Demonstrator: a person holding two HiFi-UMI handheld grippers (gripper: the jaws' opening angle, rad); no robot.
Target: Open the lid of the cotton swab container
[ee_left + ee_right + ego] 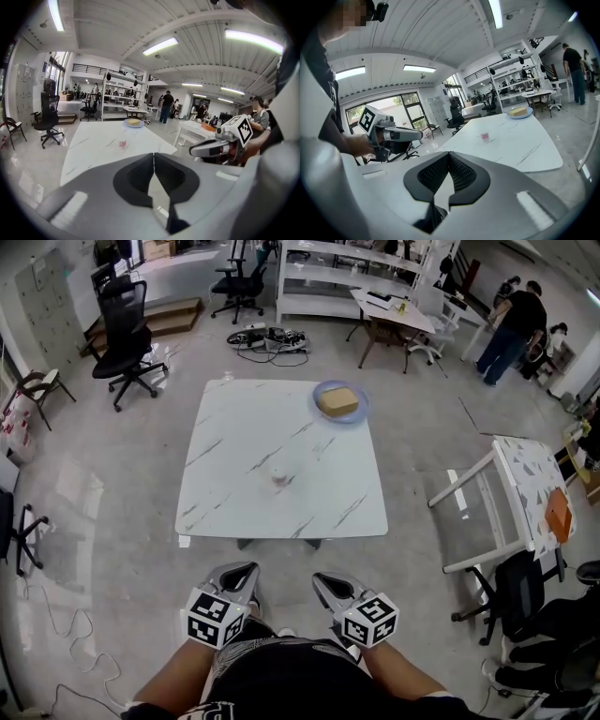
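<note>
my left gripper (246,570) shut, empty | my right gripper (322,578) shut, empty | cotton swab container (279,475) mid-table (225,507), label too small to read

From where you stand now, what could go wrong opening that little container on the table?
The container is small and stands alone in the middle of the table; a pinch could tip or slide it. The left gripper and right gripper are both shut, so they must open first.

Ahead of you, a white marble-patterned table (234,486) carries a blue plate (317,410) with a tan block (338,401) near its far right corner. A black office chair (125,338) stands far left, and a dark-clothed person (511,329) far right.
</note>
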